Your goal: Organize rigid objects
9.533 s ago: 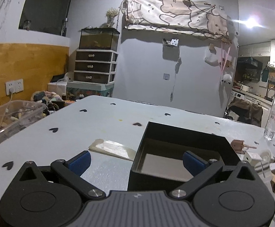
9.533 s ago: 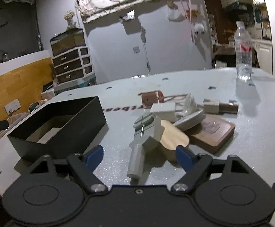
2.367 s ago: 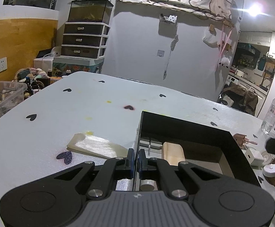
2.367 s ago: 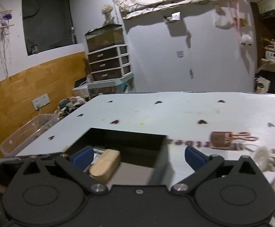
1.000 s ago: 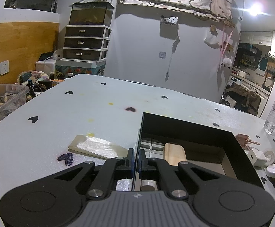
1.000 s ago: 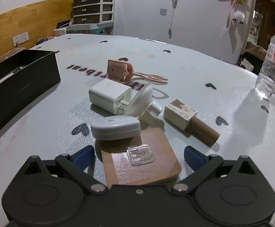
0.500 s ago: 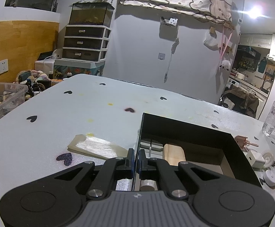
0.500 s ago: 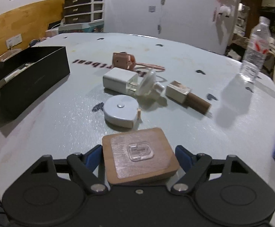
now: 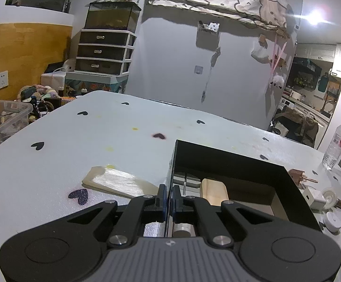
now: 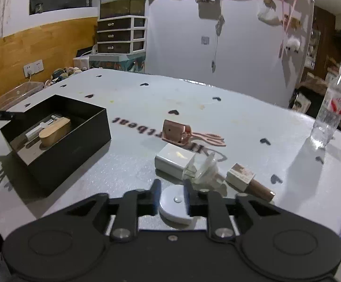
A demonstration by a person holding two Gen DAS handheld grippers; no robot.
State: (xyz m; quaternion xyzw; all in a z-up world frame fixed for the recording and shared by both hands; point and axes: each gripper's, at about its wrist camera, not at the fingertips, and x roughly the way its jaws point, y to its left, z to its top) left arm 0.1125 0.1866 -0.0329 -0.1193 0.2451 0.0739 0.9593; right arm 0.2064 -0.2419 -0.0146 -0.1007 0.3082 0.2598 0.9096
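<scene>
Black box (image 10: 71,145) sits open-topped on the near left of the white, heart-dotted surface (image 9: 100,141), and my left gripper (image 9: 168,197) is fully closed on its left wall, one pad outside and one inside. Inside the box I can see a rounded wooden block (image 9: 214,191) lying flat, a pale grey tool (image 10: 37,130) just beside it on the far-left side, and the end of a metal cylinder (image 9: 181,229) at the near wall. A flat pale slab (image 9: 118,183) lies on the surface just left of the box.

The loose pieces are grouped to the right of the box, well apart from it. The farthest is a copper-coloured plug piece (image 10: 174,132) with its prongs pointing right. Nearer me is a white charger block (image 10: 174,158), touching a clear plastic part (image 10: 208,166) on its right, and right of that a small cream box on a brown cylinder (image 10: 241,176). The nearest is a round white disc (image 10: 175,211).

My right gripper (image 10: 172,195) hangs over that disc with its jaws closing to a narrow gap. The disc shows through the gap and is wider than it, lying on the surface below, so I see nothing clamped between the blurred pads.

A water bottle (image 10: 330,115) stands upright at the far right edge.
</scene>
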